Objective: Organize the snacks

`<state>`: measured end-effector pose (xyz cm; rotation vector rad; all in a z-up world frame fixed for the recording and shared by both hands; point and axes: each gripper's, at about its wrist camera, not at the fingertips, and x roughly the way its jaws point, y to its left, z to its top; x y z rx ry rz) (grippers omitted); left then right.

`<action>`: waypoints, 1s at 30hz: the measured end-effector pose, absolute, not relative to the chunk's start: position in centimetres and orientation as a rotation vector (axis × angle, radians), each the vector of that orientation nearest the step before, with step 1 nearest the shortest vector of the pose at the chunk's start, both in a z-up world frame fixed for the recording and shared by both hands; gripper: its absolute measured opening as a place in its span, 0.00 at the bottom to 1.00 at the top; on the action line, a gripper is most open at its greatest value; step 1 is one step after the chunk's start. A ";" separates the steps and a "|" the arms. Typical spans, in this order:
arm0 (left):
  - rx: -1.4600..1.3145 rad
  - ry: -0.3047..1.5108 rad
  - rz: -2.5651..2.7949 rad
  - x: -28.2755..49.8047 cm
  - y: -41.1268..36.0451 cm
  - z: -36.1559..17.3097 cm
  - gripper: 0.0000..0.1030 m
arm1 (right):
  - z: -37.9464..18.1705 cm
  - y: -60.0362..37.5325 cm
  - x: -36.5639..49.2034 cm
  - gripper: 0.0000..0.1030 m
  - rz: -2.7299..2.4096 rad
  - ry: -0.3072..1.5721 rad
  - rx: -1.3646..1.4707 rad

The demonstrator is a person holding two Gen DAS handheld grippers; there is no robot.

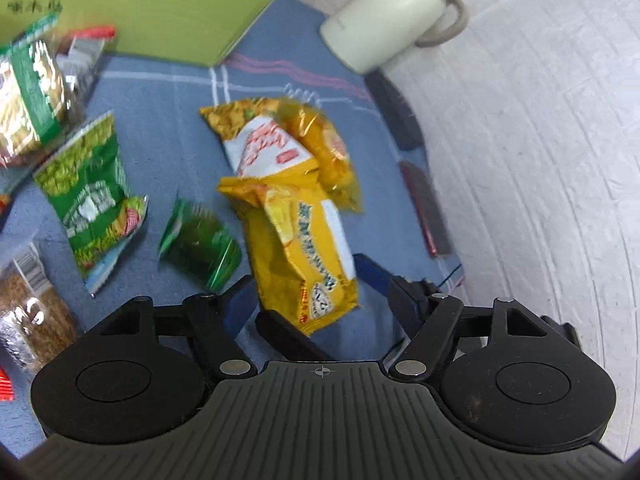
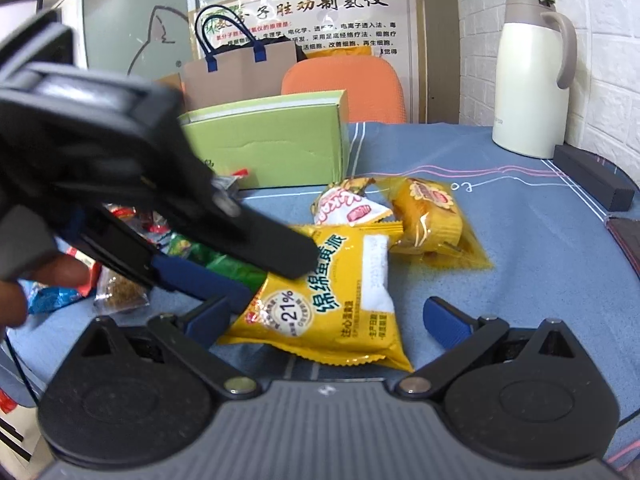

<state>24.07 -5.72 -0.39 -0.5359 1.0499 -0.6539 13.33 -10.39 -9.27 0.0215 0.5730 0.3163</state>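
Blue checked tablecloth (image 2: 500,216) runs bare toward the cream thermos jug (image 2: 532,76). I see both my left gripper (image 1: 320,300) and right gripper (image 2: 324,320) spread open, flanking the yellow egg-yolk pie packet (image 2: 332,304), which lies flat just before two more yellow snack packets (image 2: 432,216).

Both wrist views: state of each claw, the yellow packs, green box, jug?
left claw: open, over the near yellow pack, holding nothing
right claw: open, straddling the near yellow pack
near yellow pack: sealed, flat on the cloth
clear cake pack: sealed, lying behind it
white-yellow pack: sealed, partly under the others
green box: top open
jug: upright, lid shut
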 end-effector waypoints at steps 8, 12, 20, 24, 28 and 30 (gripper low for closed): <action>-0.512 1.067 -0.656 25.1 -7.3 -0.7 0.59 | -9.3 -10.1 13.7 0.99 0.318 0.583 0.012; -0.513 1.058 -0.646 25.5 -7.6 -1.1 0.58 | -9.5 -10.3 14.3 0.99 0.314 0.587 0.011; -0.433 1.040 -0.574 25.3 -7.4 -2.2 0.21 | -9.4 -9.2 14.3 0.68 0.338 0.614 -0.028; -0.470 1.017 -0.608 24.2 -6.1 -1.5 0.19 | -8.2 -8.2 12.8 0.67 0.315 0.590 -0.067; -0.505 0.953 -0.613 23.5 -4.0 0.8 0.19 | -5.8 -6.3 12.6 0.67 0.337 0.529 -0.103; -0.512 0.907 -0.605 24.0 -2.7 2.4 0.20 | -4.3 -5.1 14.0 0.67 0.362 0.491 -0.132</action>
